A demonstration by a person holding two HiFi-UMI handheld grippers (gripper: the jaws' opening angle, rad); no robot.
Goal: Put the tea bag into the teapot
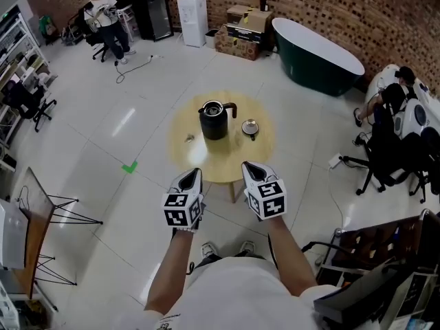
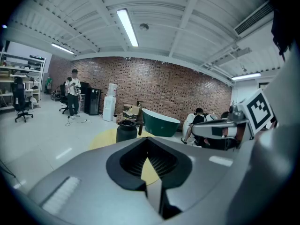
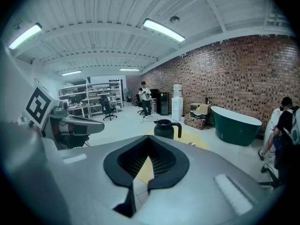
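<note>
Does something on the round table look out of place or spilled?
Nothing spilled or askew. The teapot stands upright with its top open; what seems its lid lies apart on the table, to its right.

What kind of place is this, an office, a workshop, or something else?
Probably an open lab or studio-style workspace, not a home: storage shelves and office chairs line a wide tiled floor, and a water dispenser stands by the brick wall.

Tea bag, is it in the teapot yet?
Not yet. Done: the teapot looks open, lid beside it on the table. In hand: nothing; left gripper and right gripper are shut, empty. Left: the small thing, probably the tea bag, lies untouched.
</note>
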